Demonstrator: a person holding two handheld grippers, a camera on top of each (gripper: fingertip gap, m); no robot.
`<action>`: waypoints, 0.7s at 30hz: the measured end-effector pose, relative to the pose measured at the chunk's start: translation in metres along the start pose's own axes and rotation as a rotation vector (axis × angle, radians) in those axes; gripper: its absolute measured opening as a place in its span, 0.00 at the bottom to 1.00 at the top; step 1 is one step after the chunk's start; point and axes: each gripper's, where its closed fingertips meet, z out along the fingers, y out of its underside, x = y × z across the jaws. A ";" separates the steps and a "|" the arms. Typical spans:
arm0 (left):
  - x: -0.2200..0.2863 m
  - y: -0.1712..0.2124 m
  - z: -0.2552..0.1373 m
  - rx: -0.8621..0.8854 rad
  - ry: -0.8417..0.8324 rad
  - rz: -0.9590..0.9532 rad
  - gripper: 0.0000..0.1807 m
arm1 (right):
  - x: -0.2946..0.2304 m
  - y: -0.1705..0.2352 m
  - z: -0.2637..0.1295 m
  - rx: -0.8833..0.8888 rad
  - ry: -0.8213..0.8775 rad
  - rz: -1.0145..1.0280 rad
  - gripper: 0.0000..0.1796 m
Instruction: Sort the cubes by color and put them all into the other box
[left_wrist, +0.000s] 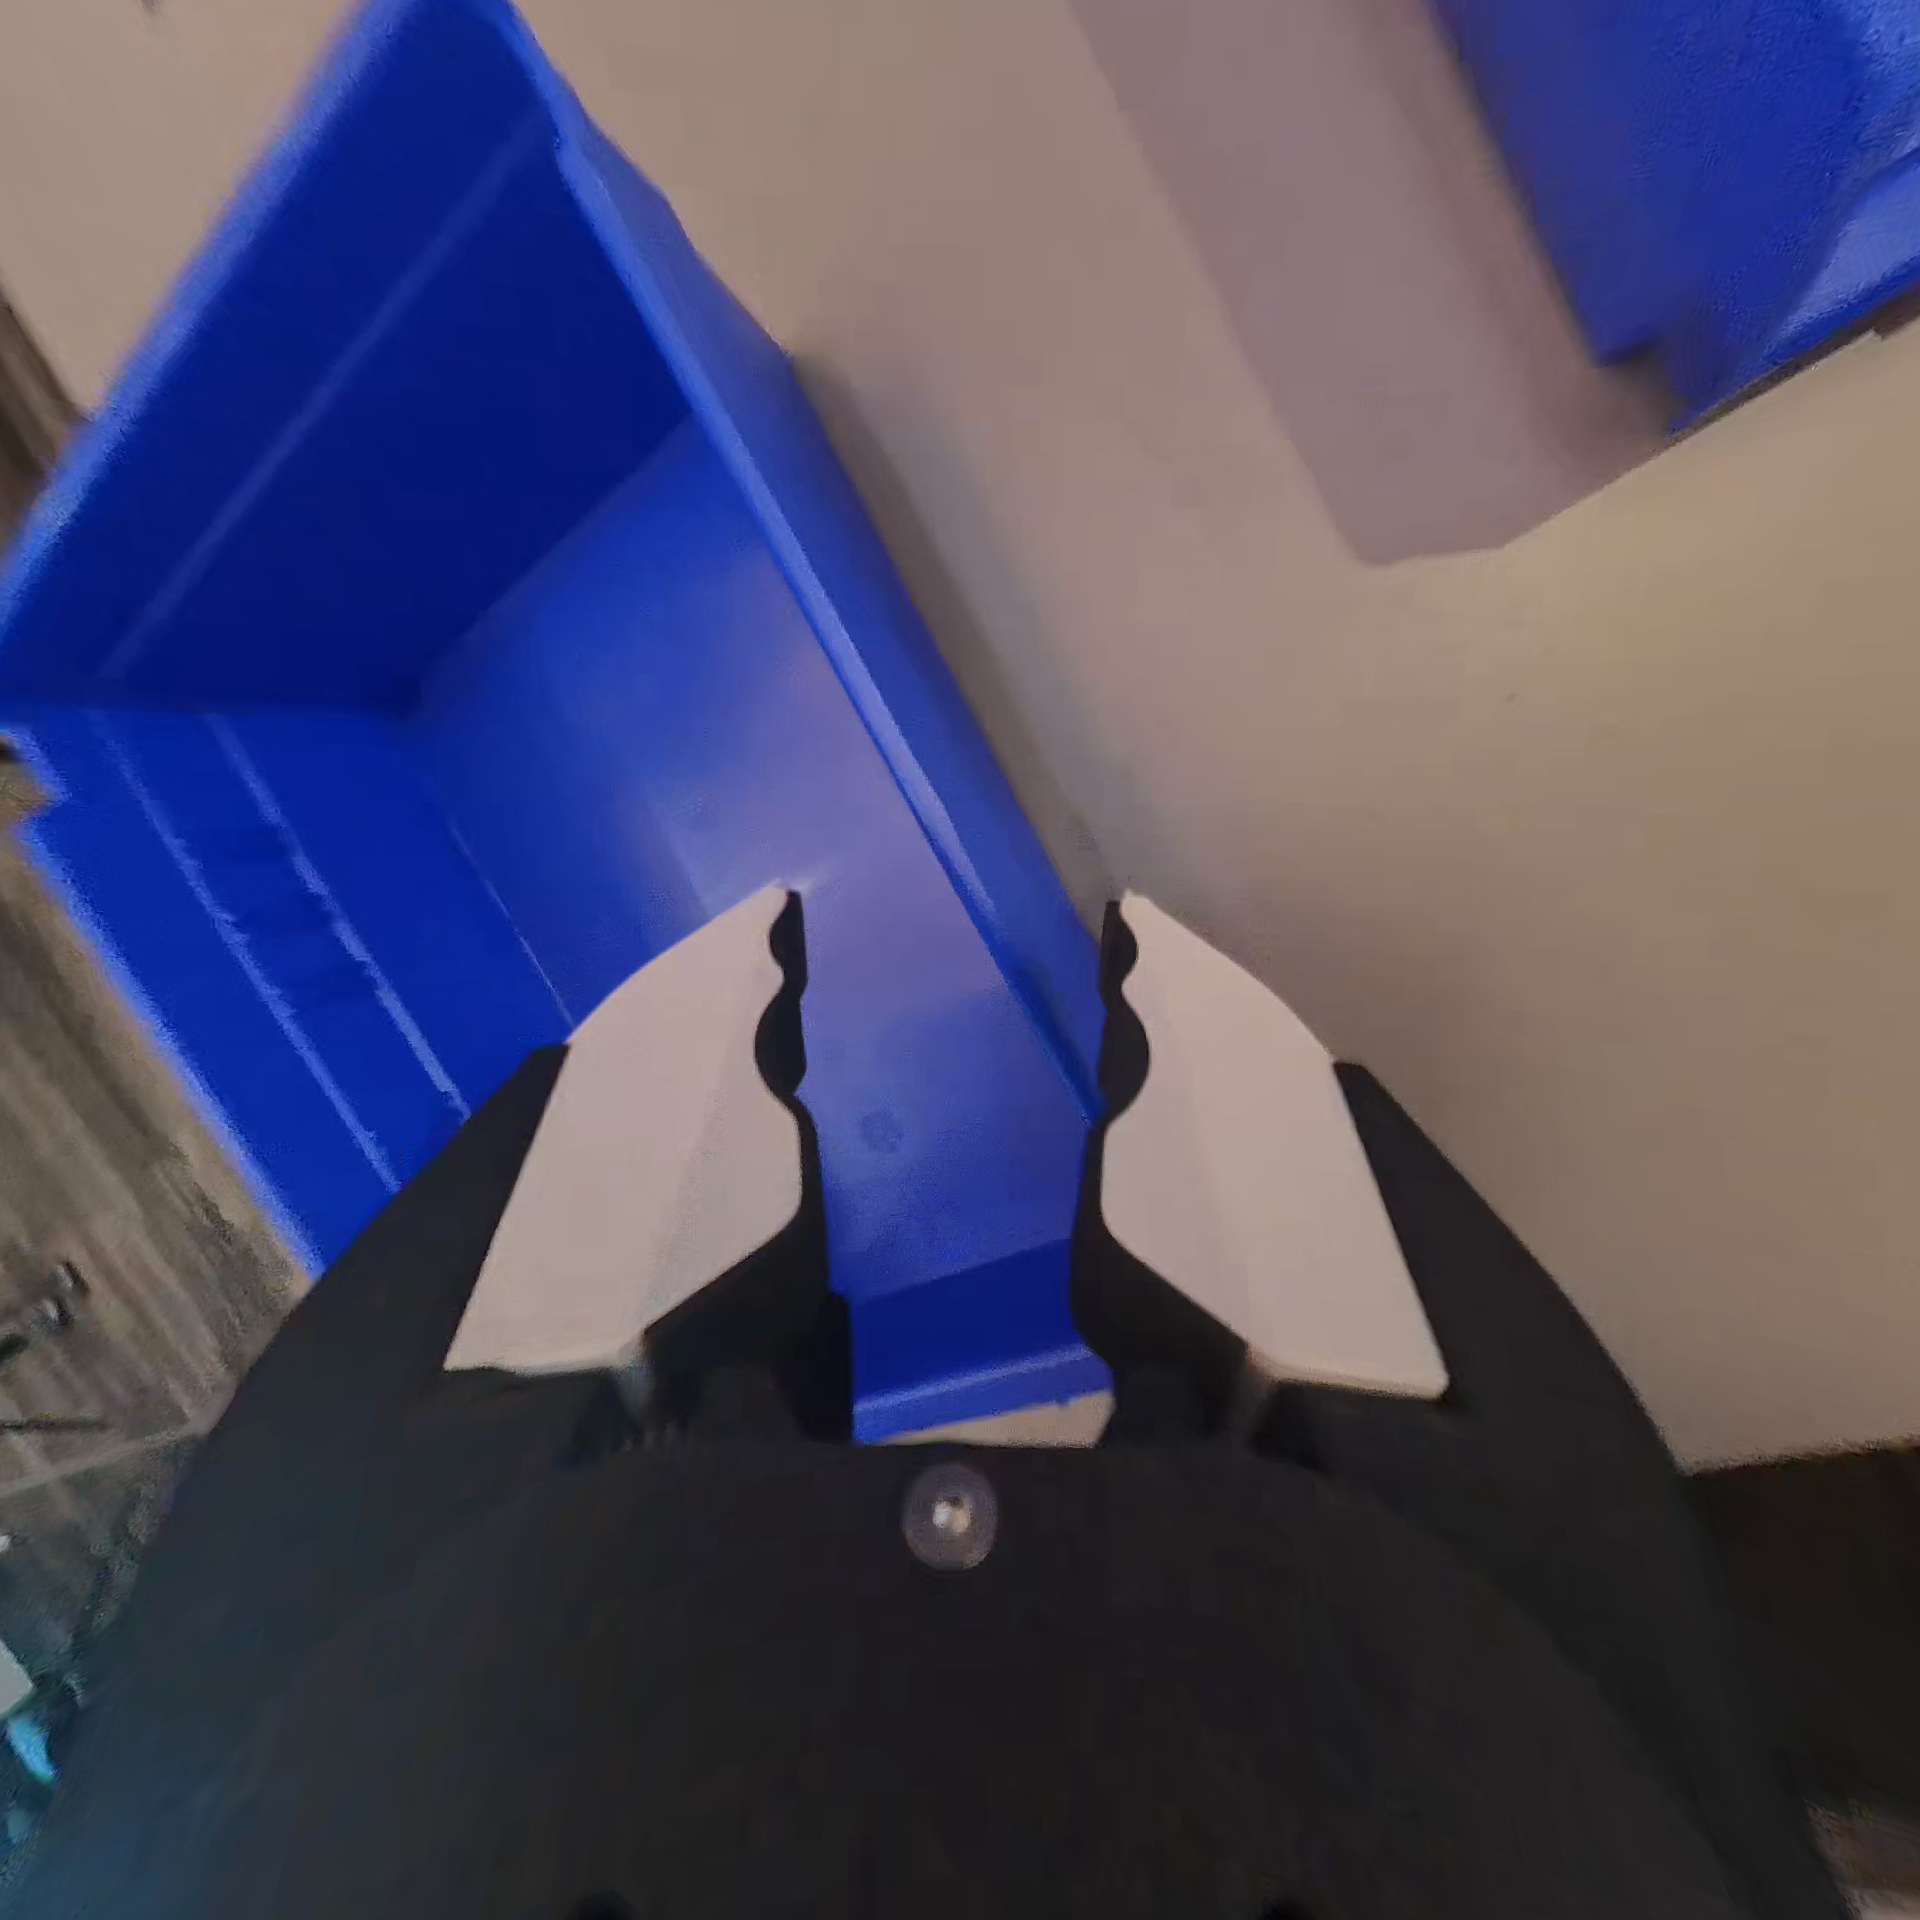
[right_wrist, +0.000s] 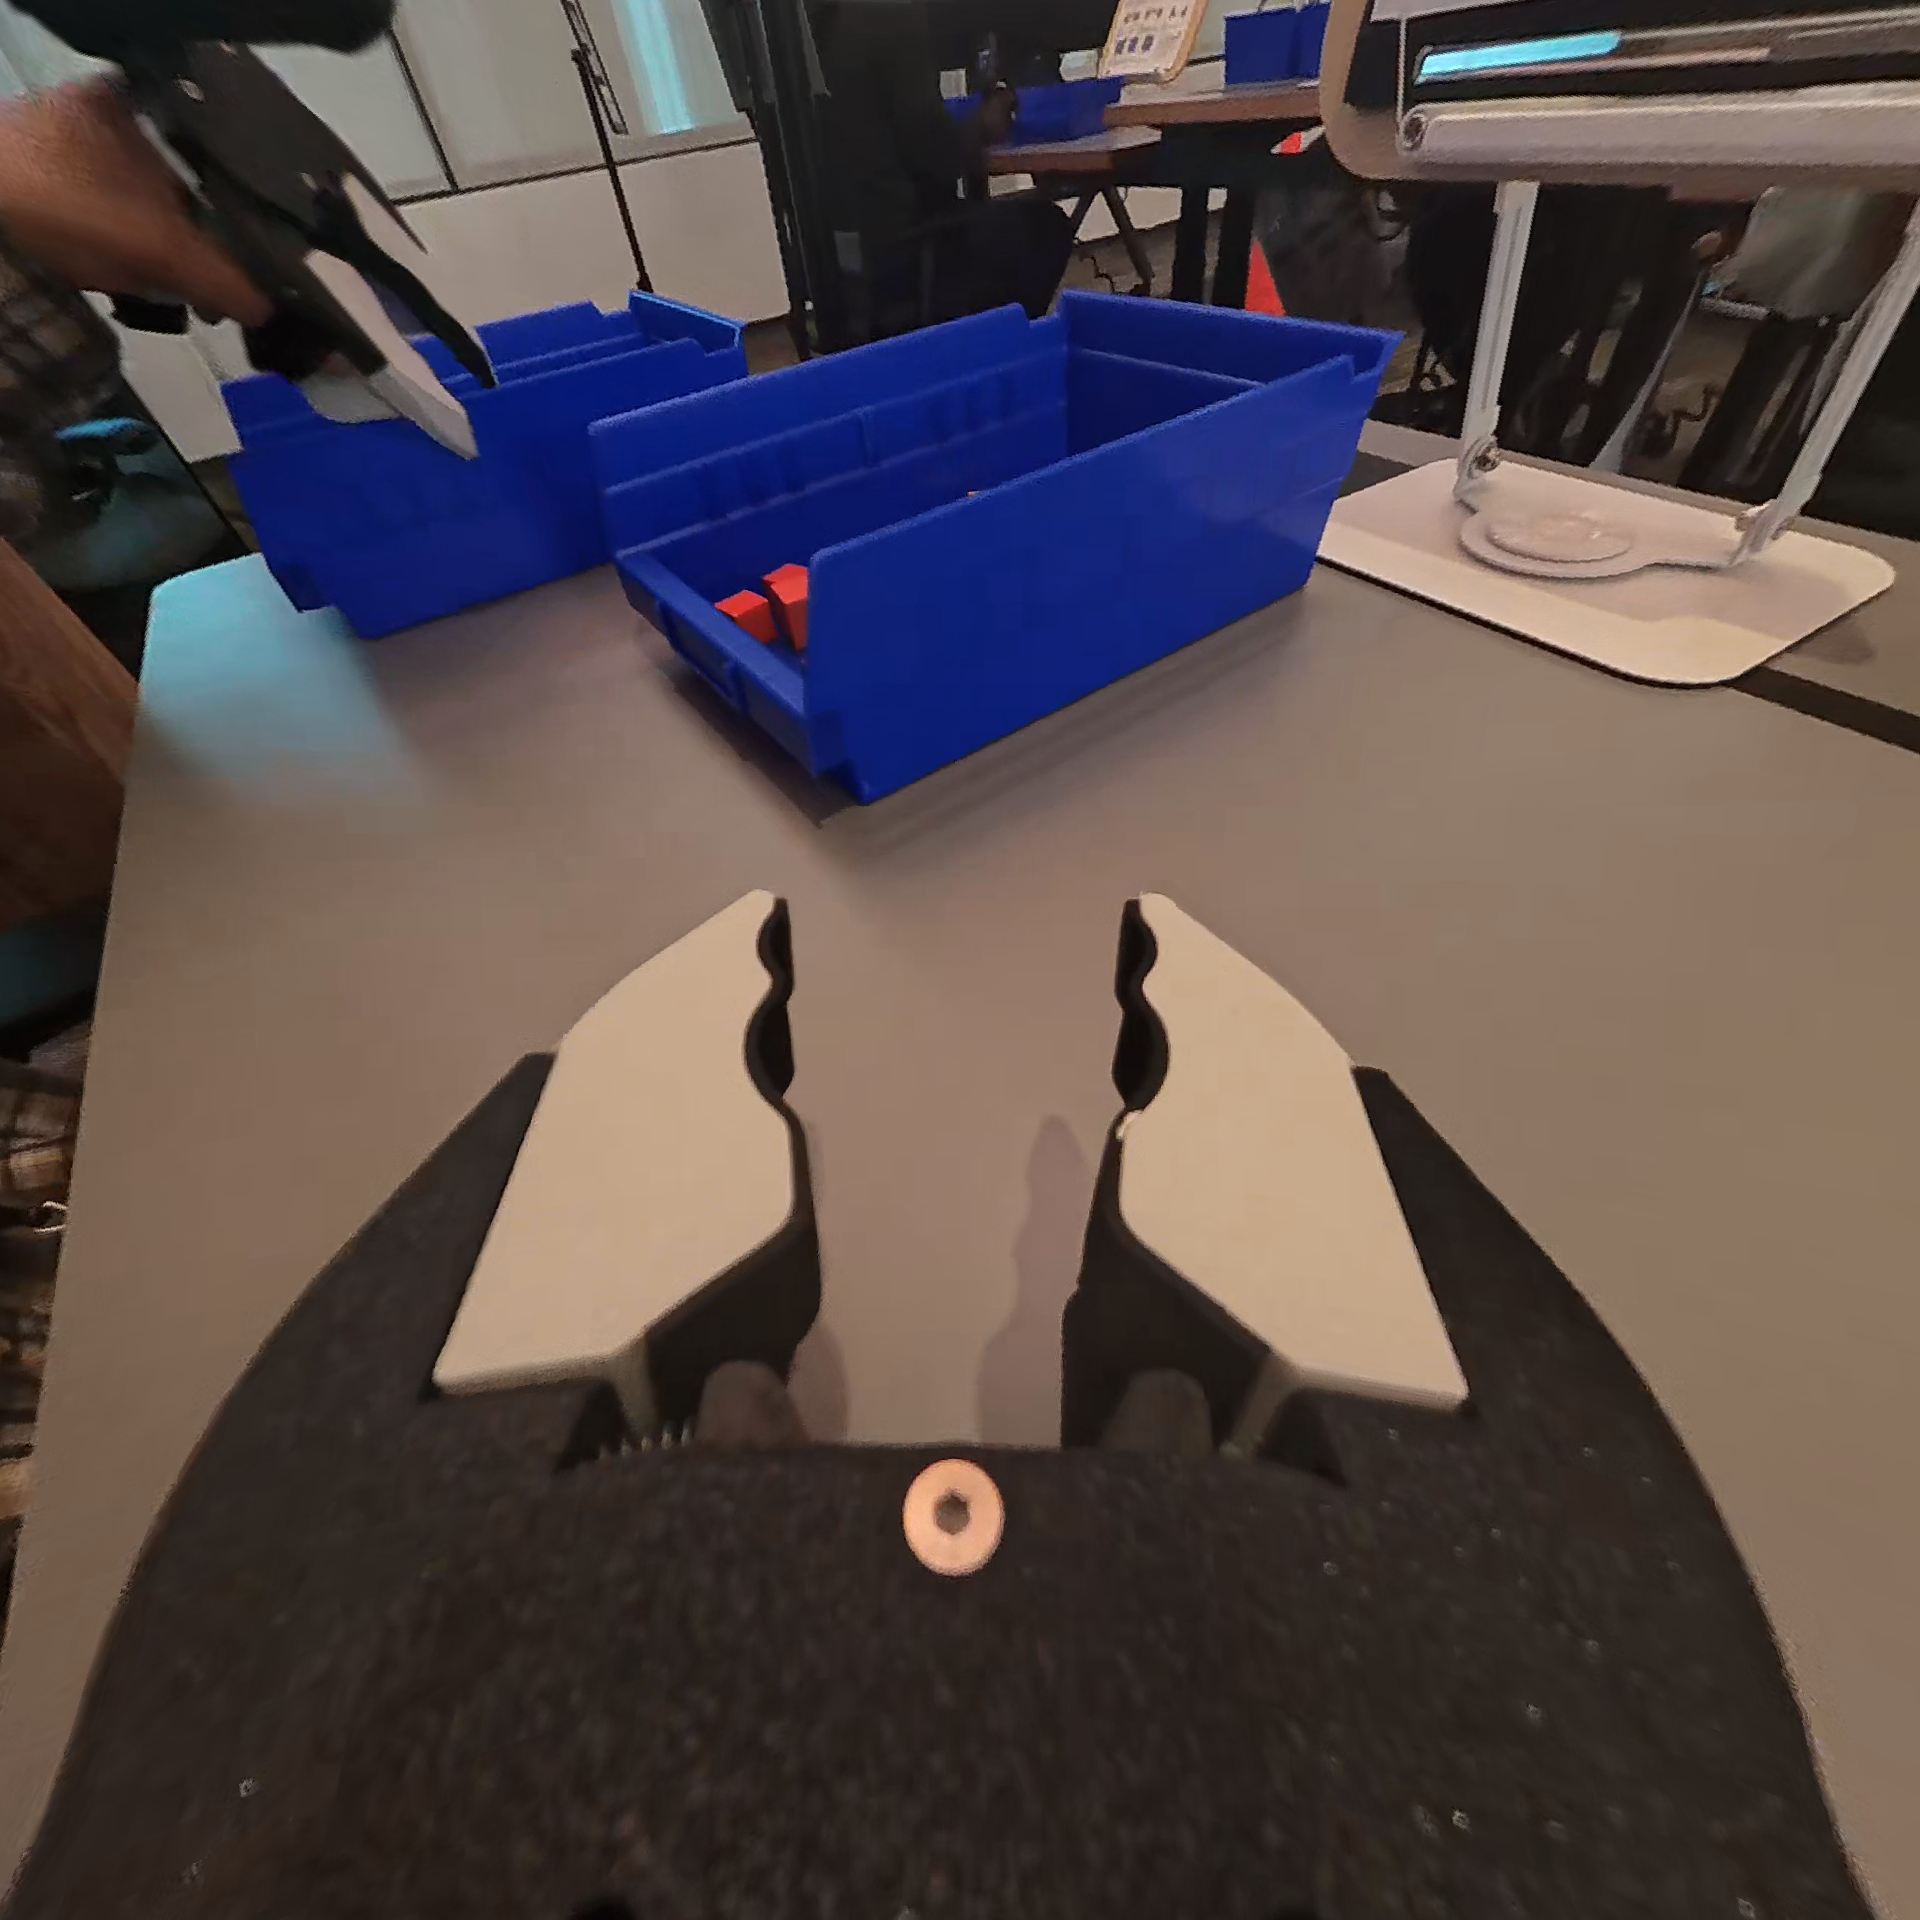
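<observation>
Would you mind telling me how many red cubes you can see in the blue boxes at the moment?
2. Both red cubes sit side by side at the near end of the right-hand blue box. Its wall may hide others; the left blue box shows none.

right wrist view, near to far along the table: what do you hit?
Right gripper held open over the bare grey table → blue bin holding red cubes → second blue bin with the left gripper over it → background desks.
</observation>
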 end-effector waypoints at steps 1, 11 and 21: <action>0.003 -0.001 0.004 -0.032 0.059 -0.027 0.24 | -0.001 0.000 -0.001 -0.001 -0.005 0.001 0.33; 0.007 0.036 -0.001 -0.218 0.205 0.080 0.06 | -0.020 -0.012 -0.028 0.035 -0.021 -0.009 0.28; 0.025 0.134 -0.034 -0.268 0.250 0.492 0.03 | -0.035 -0.022 -0.030 0.052 -0.051 -0.025 0.27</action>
